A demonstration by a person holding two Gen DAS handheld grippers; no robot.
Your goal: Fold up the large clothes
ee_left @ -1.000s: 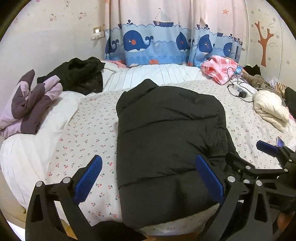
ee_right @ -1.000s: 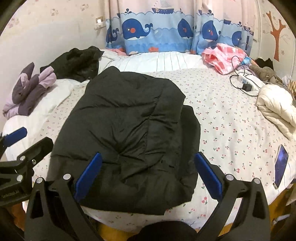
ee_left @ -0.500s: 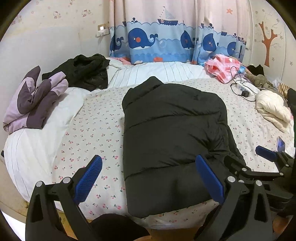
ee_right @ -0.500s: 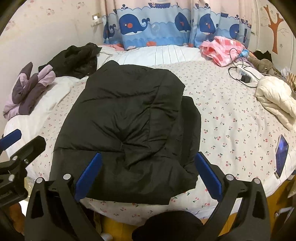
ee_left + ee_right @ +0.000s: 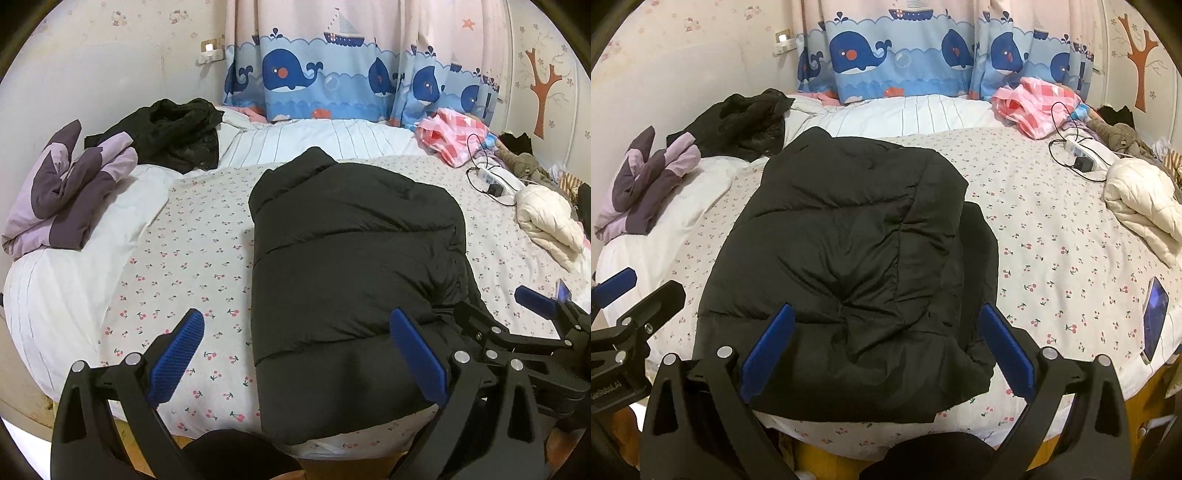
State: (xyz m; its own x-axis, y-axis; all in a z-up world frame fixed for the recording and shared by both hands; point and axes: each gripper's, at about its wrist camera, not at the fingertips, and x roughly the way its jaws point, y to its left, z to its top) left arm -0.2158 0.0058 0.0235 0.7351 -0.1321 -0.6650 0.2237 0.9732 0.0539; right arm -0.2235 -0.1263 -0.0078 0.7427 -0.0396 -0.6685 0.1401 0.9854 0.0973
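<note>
A black puffer jacket (image 5: 351, 266) (image 5: 849, 266) lies folded lengthwise on the cherry-print bed sheet (image 5: 184, 258) (image 5: 1052, 236), its hem at the near edge of the bed and its collar toward the curtain. My left gripper (image 5: 295, 354) hangs open above the near edge, one finger over the sheet, the other over the jacket's hem. My right gripper (image 5: 886, 350) is open over the hem, holding nothing. Each view shows the other gripper at its side edge, apart from the jacket.
A purple folded coat (image 5: 70, 195) and a black garment (image 5: 173, 136) lie at the far left. A cream jacket (image 5: 1141, 206), a pink checked cloth (image 5: 1034, 103), a power strip with cables (image 5: 1078, 151) and a phone (image 5: 1154, 317) occupy the right side.
Both grippers have drawn back and risen from the jacket, so more of the bed's near edge shows. The jacket has stayed where it lay.
</note>
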